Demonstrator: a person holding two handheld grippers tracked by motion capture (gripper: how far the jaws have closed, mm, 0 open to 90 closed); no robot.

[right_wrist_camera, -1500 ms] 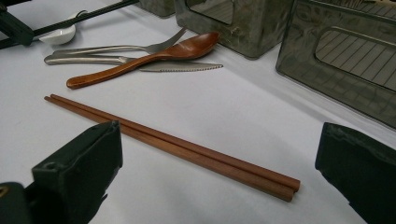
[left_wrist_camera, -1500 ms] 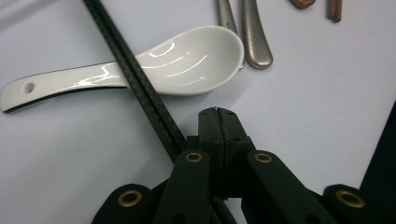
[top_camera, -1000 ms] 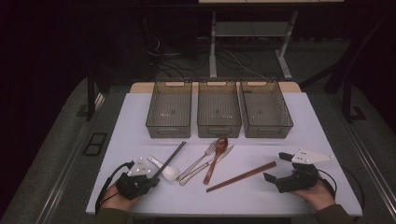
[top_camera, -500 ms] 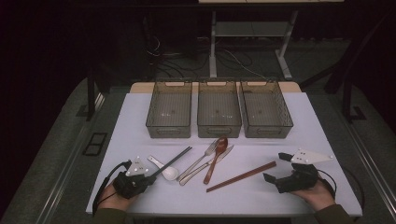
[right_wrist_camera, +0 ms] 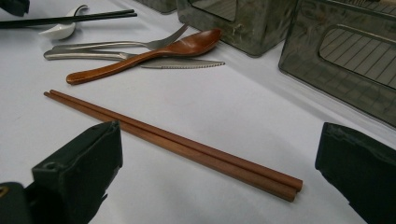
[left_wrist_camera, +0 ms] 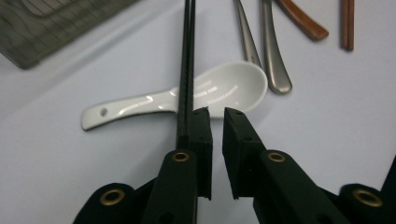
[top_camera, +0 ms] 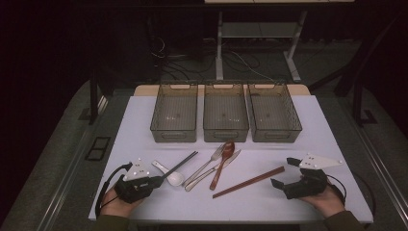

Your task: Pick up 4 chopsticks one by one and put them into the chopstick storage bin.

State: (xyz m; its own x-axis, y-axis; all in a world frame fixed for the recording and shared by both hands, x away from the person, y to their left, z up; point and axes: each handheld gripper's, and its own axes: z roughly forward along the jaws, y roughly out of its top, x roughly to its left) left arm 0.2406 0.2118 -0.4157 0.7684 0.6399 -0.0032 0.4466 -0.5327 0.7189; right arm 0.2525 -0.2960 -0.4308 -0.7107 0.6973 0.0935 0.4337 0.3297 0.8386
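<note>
While the left gripper's (left_wrist_camera: 215,114) fingers have just been opening, nothing between them, black chopsticks (left_wrist_camera: 187,56) alongside over the spoon (left_wrist_camera: 229,86), the right gripper (right_wrist_camera: 219,133) gapes released, poised towards the brown chopsticks (right_wrist_camera: 177,142).

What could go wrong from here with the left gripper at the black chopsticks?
1. The left gripper jaws have just been opening; the black chopsticks run along the outside of one jaw, not between the pads, so closing may catch nothing.
2. The chopsticks cross the white spoon, so lifting or nudging them could tip or drag it.
3. Their far ends point toward a bin and may knock its wall.
</note>
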